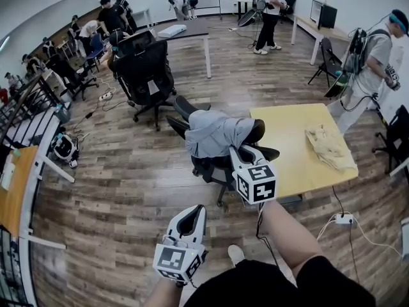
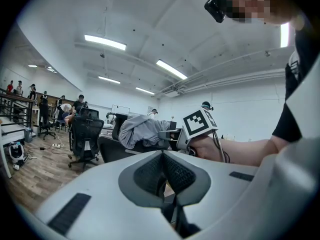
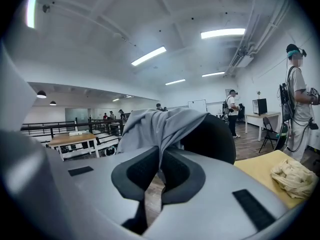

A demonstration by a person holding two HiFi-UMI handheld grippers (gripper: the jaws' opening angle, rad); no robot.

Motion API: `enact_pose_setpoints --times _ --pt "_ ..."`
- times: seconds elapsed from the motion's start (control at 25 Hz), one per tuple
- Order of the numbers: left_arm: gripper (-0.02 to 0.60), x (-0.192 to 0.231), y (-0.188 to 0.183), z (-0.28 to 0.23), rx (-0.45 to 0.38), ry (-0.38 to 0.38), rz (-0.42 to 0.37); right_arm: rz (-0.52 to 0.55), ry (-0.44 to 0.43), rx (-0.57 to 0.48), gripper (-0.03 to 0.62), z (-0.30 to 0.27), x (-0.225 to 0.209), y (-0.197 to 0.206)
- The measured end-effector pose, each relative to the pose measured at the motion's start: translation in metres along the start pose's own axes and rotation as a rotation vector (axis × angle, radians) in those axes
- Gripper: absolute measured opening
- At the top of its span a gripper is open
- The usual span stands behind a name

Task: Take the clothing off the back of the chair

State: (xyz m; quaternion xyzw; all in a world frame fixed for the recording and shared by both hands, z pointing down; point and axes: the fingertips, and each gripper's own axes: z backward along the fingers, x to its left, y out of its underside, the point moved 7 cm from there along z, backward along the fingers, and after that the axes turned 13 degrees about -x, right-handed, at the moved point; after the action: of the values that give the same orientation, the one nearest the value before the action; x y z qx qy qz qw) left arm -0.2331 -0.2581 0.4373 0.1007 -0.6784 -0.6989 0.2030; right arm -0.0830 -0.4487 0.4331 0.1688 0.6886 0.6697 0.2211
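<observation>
A grey garment hangs over the back of a black office chair beside a yellow table. My right gripper reaches to the chair back, and its jaws are shut on a fold of the grey garment, which runs down between the pads. My left gripper is held lower and nearer to me, well short of the chair. Its jaws meet with nothing between them. From the left gripper view the garment and the right gripper's marker cube show ahead.
The yellow table right of the chair carries a crumpled beige cloth. A second black chair stands farther back left. A person stands at the right; several others are at the far end. A power strip lies on the wood floor.
</observation>
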Motion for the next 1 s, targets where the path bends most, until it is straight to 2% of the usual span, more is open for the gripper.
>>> enact_pose_setpoints --times 0.52,1.0 --pt "0.018 -0.017 -0.009 0.046 -0.028 0.006 -0.01 0.028 -0.071 -0.107 0.021 0.048 0.033 -0.035" --pt "0.018 -0.04 -0.022 0.116 -0.051 0.03 -0.013 0.032 -0.09 -0.169 0.021 0.118 0.086 -0.062"
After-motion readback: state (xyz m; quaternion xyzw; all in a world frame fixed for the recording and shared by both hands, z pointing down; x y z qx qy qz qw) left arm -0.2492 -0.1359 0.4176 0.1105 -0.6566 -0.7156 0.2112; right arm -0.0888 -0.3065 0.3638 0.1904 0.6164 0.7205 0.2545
